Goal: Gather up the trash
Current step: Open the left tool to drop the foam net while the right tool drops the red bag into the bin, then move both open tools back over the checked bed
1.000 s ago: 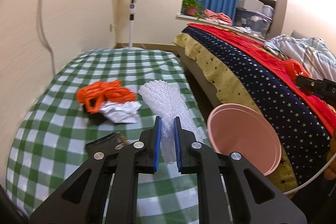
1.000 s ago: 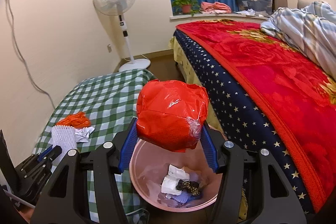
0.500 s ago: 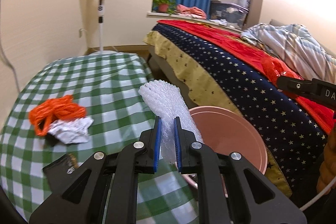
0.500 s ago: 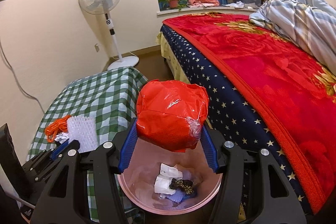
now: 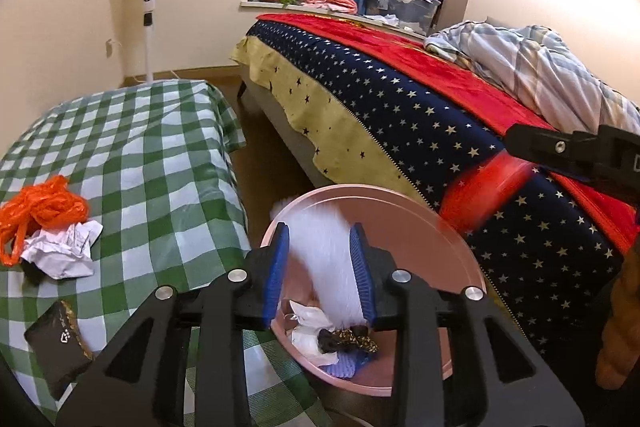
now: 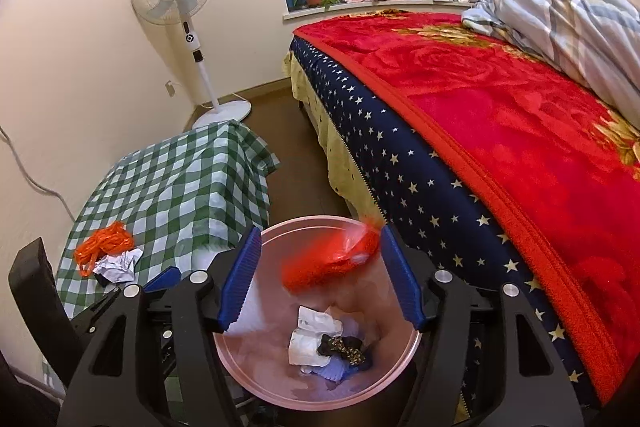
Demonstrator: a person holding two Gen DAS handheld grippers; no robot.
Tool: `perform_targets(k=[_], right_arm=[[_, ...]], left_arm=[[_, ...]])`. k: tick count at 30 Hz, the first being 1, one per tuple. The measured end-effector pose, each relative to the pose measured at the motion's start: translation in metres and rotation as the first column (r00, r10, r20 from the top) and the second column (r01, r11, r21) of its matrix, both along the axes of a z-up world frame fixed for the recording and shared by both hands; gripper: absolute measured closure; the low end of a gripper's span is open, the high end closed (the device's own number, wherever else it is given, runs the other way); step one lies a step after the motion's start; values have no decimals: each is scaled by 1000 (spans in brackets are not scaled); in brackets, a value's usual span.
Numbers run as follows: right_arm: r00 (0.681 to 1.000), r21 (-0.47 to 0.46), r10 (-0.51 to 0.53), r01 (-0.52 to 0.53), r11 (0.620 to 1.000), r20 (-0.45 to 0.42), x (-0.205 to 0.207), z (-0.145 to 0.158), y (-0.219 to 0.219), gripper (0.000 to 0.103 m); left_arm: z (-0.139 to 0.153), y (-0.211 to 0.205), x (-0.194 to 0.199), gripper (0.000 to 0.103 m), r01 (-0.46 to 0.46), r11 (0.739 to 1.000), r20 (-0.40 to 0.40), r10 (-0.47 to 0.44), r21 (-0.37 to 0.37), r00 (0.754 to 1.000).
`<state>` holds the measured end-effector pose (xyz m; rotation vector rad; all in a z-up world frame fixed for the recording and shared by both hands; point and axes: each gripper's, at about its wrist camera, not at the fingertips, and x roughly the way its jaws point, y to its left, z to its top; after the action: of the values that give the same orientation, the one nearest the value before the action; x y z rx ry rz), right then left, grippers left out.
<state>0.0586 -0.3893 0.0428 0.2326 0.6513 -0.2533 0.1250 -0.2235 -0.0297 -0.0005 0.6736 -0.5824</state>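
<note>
A: How are the jaws seen?
B: Both grippers are held over the pink bin [image 6: 404,359]. The left gripper [image 5: 320,267] is opening, a blurred white wrap [image 5: 324,251] loose between its jaws. The right gripper [image 6: 320,275] is opening too, the red bag [image 6: 332,259] blurred between.
A: Where is the remaining trash seen?
B: Orange netting [image 5: 44,207] and crumpled paper [image 5: 60,251] are left on the checked worktop [image 5: 160,147].

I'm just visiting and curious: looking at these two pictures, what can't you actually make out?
- White wrap, left view: motion-blurred between the opening left tool; contact with its pads unclear.
- Red bag, right view: blurred over the pink bin between the opening right tool; shape unreadable.
- Bin contents: small, jumbled scraps.
- Black packet on the checked table: print too small.
</note>
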Motion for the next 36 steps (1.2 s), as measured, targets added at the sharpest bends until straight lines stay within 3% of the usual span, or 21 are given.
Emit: perform_targets(k=[10,22,28,36], right_arm=[[999,0,-11,11,1000,31,-1,3,-2,41],[989,-14,89,-88,996,117,-12,15,25,42],[976,-5,151,-152,988,155,-17,20,43,58],[947,-2,277,-280,960,165,-5,15,79,68]], left_arm=[[5,16,-3,72,-24,1000,8,24,-2,1000],[33,58,-26,72,-85,996,53,86,-20,995],[46,94,-36,72,-139,990,74,141,-31,987],[53,146,-36,72,-227,973,89,230,-40,969]])
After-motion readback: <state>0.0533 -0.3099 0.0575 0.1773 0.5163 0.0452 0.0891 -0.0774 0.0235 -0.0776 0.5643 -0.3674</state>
